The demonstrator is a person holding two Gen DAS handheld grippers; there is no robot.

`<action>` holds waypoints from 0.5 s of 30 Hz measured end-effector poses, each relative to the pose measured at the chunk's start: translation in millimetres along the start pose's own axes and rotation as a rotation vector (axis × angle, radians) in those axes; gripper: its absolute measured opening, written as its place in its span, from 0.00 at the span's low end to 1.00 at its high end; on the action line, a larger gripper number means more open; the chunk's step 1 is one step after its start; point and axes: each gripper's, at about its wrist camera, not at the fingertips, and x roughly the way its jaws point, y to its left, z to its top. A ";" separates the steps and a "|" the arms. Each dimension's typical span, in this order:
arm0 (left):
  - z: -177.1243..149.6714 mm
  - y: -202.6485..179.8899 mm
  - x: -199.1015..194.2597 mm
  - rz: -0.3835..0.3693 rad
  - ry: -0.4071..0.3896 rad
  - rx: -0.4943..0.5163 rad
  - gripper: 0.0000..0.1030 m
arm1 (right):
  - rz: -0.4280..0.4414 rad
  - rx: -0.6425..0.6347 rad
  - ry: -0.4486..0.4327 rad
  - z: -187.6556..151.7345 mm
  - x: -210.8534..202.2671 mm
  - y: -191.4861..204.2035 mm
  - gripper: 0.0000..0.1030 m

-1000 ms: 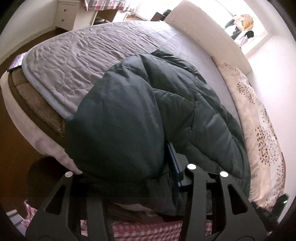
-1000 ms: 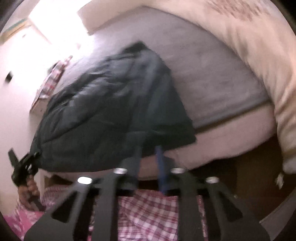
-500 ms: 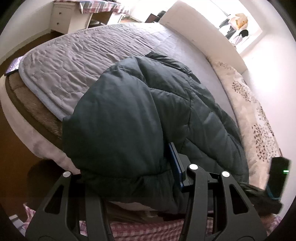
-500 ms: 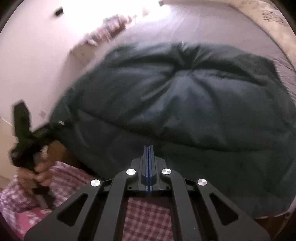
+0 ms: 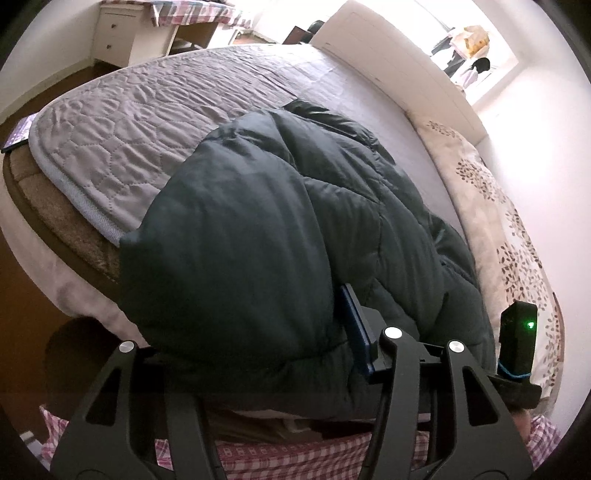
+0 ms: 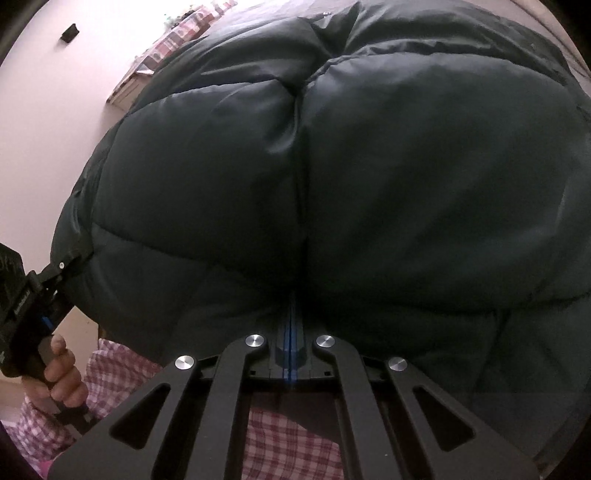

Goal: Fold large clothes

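Note:
A dark green puffer jacket (image 5: 280,229) lies on the bed and hangs over its near edge. It fills the right wrist view (image 6: 332,166). My left gripper (image 5: 258,343) has its jaws set wide with a thick fold of the jacket's hem bulging between them; one blue finger pad (image 5: 356,332) shows on the right, the other finger is hidden by cloth. My right gripper (image 6: 291,339) has its blue pads pressed together, with the jacket's edge hiding the tips. The right gripper's body (image 5: 517,339) shows at the lower right of the left wrist view. The left gripper (image 6: 55,280) shows at the jacket's left edge.
The bed has a grey quilted cover (image 5: 147,122) and a floral duvet (image 5: 506,221) along the right. A white headboard (image 5: 399,62) and a white drawer unit (image 5: 122,33) stand at the back. Brown floor (image 5: 29,295) lies left of the bed.
My right gripper has moved in close to the jacket and shut at its edge; the jacket now fills its view. My left gripper keeps its hold and has shifted slightly.

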 end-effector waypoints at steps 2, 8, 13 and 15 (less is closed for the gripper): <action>-0.8 -1.4 -1.6 0.003 -0.002 -0.001 0.50 | -0.004 0.000 -0.005 -0.5 -4.3 1.0 0.00; -0.6 -2.2 -5.1 0.007 -0.008 -0.003 0.50 | -0.004 -0.121 -0.122 -10.6 -48.3 26.9 0.00; -1.2 -0.8 -7.9 0.003 -0.010 -0.004 0.50 | -0.043 -0.144 -0.176 14.3 -60.2 36.1 0.00; -1.1 -0.9 -7.9 0.003 -0.009 -0.005 0.50 | -0.061 -0.129 -0.155 26.6 -45.6 35.4 0.00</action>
